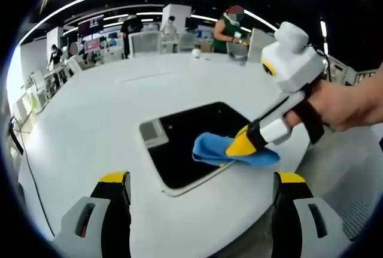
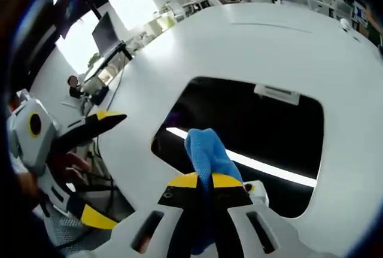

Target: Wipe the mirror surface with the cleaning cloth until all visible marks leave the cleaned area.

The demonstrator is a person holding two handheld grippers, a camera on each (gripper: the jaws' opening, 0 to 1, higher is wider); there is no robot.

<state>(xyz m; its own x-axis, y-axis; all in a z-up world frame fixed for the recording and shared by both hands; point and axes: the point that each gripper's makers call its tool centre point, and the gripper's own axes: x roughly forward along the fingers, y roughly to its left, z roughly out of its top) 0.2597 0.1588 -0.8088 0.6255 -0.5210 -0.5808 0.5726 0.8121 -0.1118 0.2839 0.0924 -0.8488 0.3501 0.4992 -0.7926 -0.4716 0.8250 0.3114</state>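
A flat mirror [image 1: 191,138] with a dark reflecting face lies on the round white table [image 1: 102,108]. In the left gripper view the right gripper [image 1: 244,142] comes in from the right, shut on a blue cleaning cloth [image 1: 212,149] that rests on the mirror's near right part. My left gripper [image 1: 200,195] stands open near the table's front edge, short of the mirror, with nothing between its jaws. In the right gripper view the blue cloth [image 2: 205,153] is pinched between the right gripper's [image 2: 206,181] yellow-tipped jaws over the mirror [image 2: 251,126]. The left gripper [image 2: 96,168] shows at left, open.
A small grey label [image 1: 154,132] sits at the mirror's far left corner. A few people [image 1: 227,27] stand among desks and monitors [image 1: 90,27] behind the table. A hand [image 1: 344,102] holds the right gripper. The table edge [image 2: 128,204] drops off near the left gripper.
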